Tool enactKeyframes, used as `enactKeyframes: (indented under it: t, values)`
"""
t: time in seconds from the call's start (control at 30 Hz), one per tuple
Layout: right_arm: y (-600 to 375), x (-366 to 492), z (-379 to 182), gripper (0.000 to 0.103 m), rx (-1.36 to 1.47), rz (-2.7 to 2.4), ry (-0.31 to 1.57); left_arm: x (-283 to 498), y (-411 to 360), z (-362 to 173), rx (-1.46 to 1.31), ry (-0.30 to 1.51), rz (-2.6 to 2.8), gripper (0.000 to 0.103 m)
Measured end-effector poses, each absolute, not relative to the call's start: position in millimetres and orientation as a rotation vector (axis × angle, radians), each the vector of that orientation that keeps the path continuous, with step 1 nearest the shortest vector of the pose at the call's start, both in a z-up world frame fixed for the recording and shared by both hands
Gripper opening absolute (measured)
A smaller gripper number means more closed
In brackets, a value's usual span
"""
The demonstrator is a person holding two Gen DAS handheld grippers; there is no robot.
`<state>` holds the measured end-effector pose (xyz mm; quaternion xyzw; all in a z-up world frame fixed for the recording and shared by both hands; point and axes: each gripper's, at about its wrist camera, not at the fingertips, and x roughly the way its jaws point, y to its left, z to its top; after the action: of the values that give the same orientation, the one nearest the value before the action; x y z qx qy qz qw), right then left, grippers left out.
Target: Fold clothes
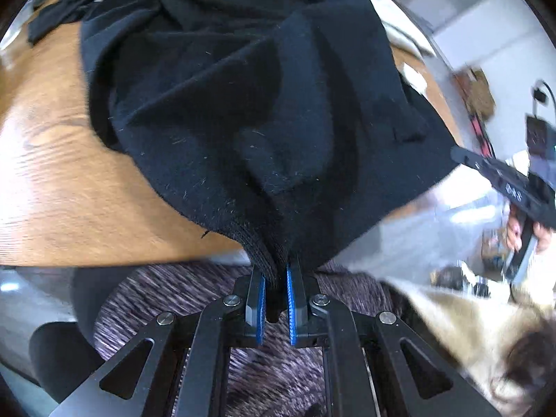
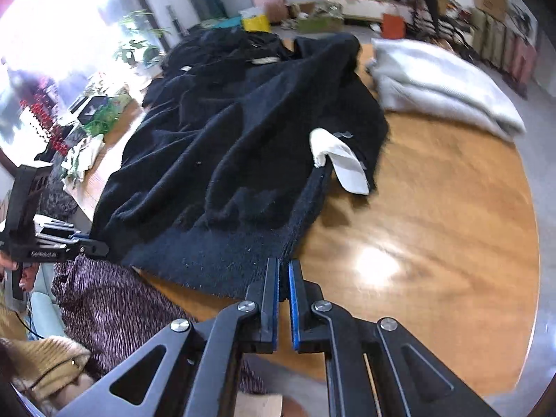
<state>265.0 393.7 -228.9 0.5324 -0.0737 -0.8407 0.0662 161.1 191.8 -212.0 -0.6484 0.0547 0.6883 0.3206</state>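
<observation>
A black fuzzy garment lies spread over the round wooden table, its ribbed hem toward me. In the left wrist view my left gripper is shut on a bunched piece of the hem at the table's edge. In the right wrist view my right gripper is shut on the hem's other corner, and the garment stretches away from it. A white tag or lining shows at the garment's right edge. The left gripper appears far left there, against the hem. The right gripper shows at the garment's edge, held by a hand.
A folded light grey garment lies at the table's far right. A pile of dark clothes sits at the back. The person's purple knit clothing is just below the near edge. Boxes and clutter fill the room behind.
</observation>
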Motion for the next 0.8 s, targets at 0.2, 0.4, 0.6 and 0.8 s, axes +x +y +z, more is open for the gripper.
enactKeyframes:
  t: [0.2, 0.4, 0.6, 0.8]
  values:
    - [399, 275, -255, 0.014, 1.774, -2.491, -0.228, 144, 166, -230, -1.807, -0.016, 1.739, 0.013]
    - [413, 256, -212, 0.043, 1.645, -2.623, -0.160, 118, 131, -194, -1.768, -0.149, 1.867, 0.037]
    - [390, 198, -182, 0.051, 1.456, -2.664, -0.034, 50, 152, -152, -1.499, 0.016, 2.266, 0.041]
    - [345, 102, -195, 0.051, 1.379, -2.614, 0.015, -32, 215, -179, -1.411, 0.321, 2.305, 0.010]
